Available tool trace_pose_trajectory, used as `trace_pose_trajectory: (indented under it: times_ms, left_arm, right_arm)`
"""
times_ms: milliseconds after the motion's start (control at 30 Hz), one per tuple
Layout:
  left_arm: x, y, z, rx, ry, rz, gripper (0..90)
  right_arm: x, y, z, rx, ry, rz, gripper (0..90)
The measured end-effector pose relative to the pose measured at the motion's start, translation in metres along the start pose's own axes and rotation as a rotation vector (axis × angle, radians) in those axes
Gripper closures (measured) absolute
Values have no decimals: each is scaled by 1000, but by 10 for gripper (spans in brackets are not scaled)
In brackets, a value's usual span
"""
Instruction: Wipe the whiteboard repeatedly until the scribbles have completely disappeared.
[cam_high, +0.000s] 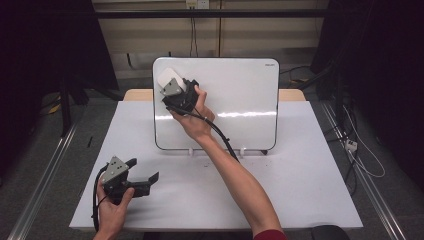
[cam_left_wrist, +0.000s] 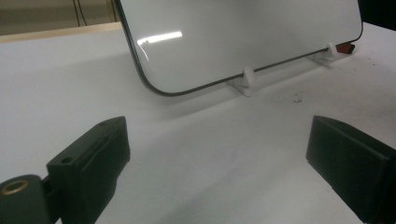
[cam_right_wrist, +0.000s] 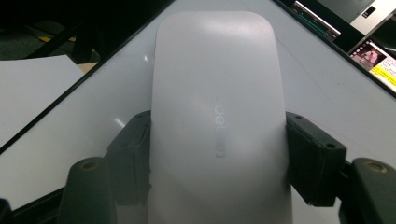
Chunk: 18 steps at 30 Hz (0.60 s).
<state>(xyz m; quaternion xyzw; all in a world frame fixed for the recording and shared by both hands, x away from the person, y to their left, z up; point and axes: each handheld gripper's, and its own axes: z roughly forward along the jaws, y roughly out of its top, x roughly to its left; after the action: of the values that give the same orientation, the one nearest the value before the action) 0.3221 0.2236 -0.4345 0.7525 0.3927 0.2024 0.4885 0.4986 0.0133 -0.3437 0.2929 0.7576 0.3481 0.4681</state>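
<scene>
The right gripper (cam_high: 172, 90) is clamped on a white eraser (cam_high: 168, 78), one black jaw on each long side, and holds it against the upper left corner of the whiteboard (cam_high: 235, 100). In the right gripper view the eraser (cam_right_wrist: 219, 116) runs lengthwise away from the camera, a faint grey brand mark on its back, with the jaws pressed flush to its flanks and the board's dark edge passing just to its left. The whiteboard stands tilted back on two small white clips (cam_left_wrist: 246, 79) at the far middle of the white surface (cam_high: 300, 185); its face looks blank, with a band of glare across it. The left gripper (cam_high: 142, 175) rests low at the near left of the surface, well apart from the board, its jaws spread wide with nothing between them but bare surface.
</scene>
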Motion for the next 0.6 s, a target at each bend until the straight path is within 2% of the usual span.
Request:
trace_pose_trajectory:
  times_ms: [167, 500, 567, 600]
  left_arm:
    - [1, 0, -1, 5, 1, 2, 60]
    - [1, 0, -2, 7, 8, 4, 60]
    - [1, 0, 0, 5, 8, -3, 60]
    - [1, 0, 0, 11, 8, 4, 60]
  right_arm:
    - [-23, -3, -3, 15, -34, 57, 318]
    - [-90, -33, -21, 47, -147, 223, 318]
    - [-97, -38, -25, 52, -147, 254, 317]
    - [-97, -39, -26, 52, -147, 253, 318]
